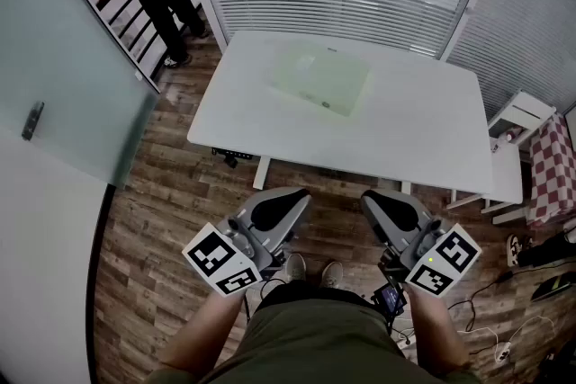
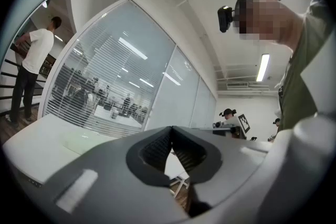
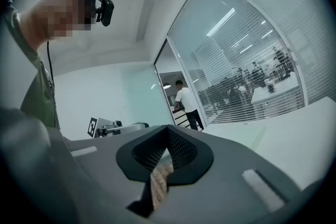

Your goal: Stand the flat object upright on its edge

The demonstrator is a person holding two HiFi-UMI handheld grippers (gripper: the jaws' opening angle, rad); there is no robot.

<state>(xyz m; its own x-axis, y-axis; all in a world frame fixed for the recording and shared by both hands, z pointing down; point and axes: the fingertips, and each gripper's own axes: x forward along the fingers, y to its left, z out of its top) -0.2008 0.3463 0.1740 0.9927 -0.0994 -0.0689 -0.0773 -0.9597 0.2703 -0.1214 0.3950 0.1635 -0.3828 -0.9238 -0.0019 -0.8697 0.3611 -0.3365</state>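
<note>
The flat object (image 1: 321,78) seems pale green, the table (image 1: 423,130) white.

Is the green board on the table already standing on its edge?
No, the green board lies flat on the white table.

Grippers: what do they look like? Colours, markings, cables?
The left gripper and right gripper match: grey shells with black ribbed pads. Each carries a white cube with black square markers; the right one's shows a small green light. A small black unit with wires sits under the right gripper. The person wears an olive top.
</note>
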